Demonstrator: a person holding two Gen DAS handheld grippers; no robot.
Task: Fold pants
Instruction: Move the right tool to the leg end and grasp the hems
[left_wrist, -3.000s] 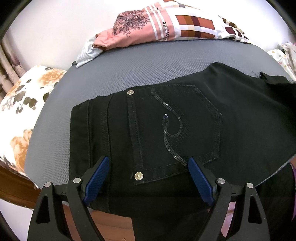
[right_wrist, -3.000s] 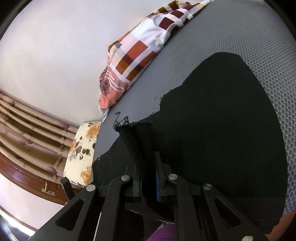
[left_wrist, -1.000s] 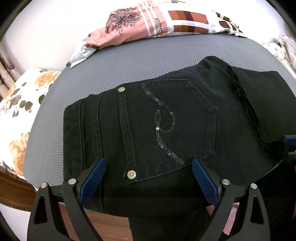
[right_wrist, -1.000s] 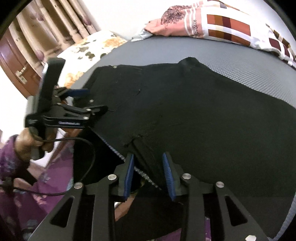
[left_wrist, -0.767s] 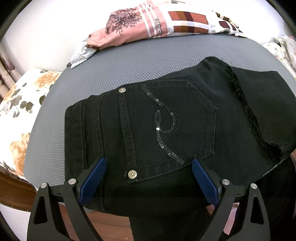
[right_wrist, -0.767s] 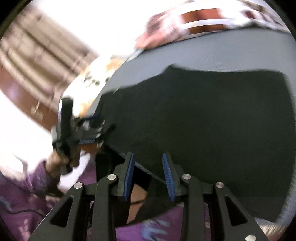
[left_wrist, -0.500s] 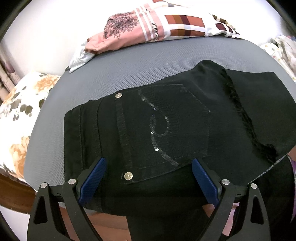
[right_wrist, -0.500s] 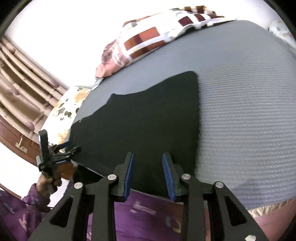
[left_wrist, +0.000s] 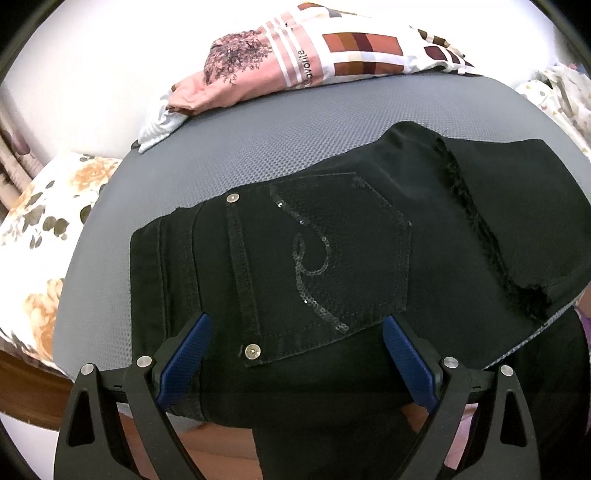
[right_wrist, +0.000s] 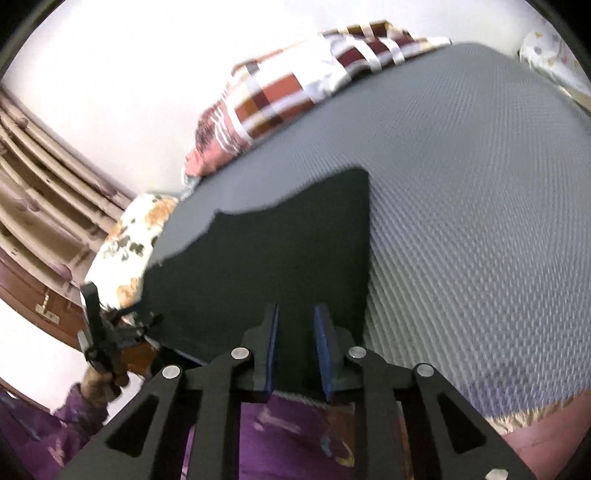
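Black pants (left_wrist: 332, 251) lie on the grey mattress (left_wrist: 258, 147), folded over, with the frayed leg hem (left_wrist: 476, 236) lying across the seat to the right of the sequinned back pocket (left_wrist: 325, 258). My left gripper (left_wrist: 295, 354) is wide open and empty, hovering at the near edge just below the pocket. In the right wrist view the pants (right_wrist: 280, 258) are a flat dark slab. My right gripper (right_wrist: 295, 347) is partly open and empty above their near right edge. The left gripper (right_wrist: 107, 332) shows there at the left in a hand.
A pink and checked pillow (left_wrist: 314, 59) lies at the far side of the mattress. A floral pillow (left_wrist: 37, 229) sits at the left. A wooden bed frame (right_wrist: 40, 288) and curtains are at the left. Part of the pants hangs over the near edge.
My right gripper let go of the leg hem, which now lies over the seat, and drew back to the right. My left gripper stayed open near the pocket.
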